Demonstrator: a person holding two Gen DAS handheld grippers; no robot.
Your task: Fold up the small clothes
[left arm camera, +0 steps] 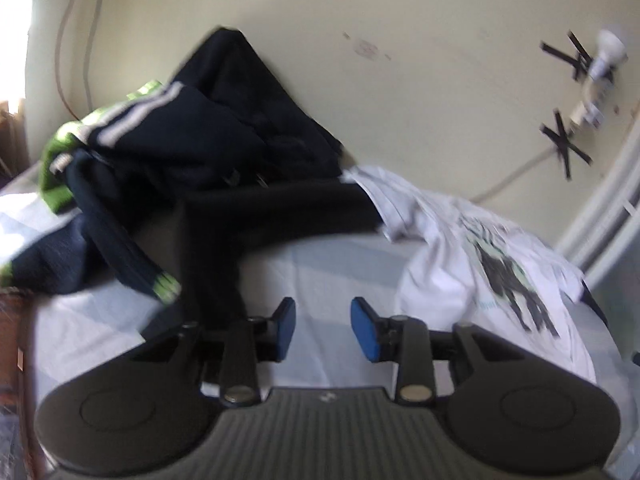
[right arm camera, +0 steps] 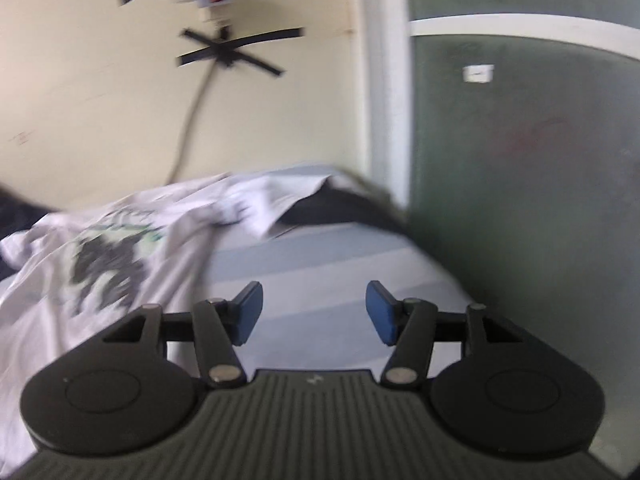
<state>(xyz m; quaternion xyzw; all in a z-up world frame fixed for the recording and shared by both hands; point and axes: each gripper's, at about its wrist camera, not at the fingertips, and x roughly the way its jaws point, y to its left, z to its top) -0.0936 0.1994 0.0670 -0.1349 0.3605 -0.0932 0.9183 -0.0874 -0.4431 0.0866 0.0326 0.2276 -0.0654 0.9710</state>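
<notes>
A heap of dark navy clothes (left arm camera: 224, 128) with white stripes and green trim lies at the back left of the bed, against the wall. A black garment (left arm camera: 256, 216) trails from it toward the front. A white T-shirt with a dark print (left arm camera: 480, 256) lies crumpled to the right, and the same T-shirt (right arm camera: 100, 256) fills the left of the right wrist view. My left gripper (left arm camera: 323, 326) hovers over the bedsheet just right of the black garment, open with nothing between its blue pads. My right gripper (right arm camera: 314, 312) is open above bare sheet, to the right of the T-shirt.
The bed is covered by a pale blue and white sheet (right arm camera: 320, 252). A cream wall (left arm camera: 400, 80) runs behind it, with a cable and a power strip taped on with black crosses (right arm camera: 232, 52). A green door with white frame (right arm camera: 520, 160) stands at the right.
</notes>
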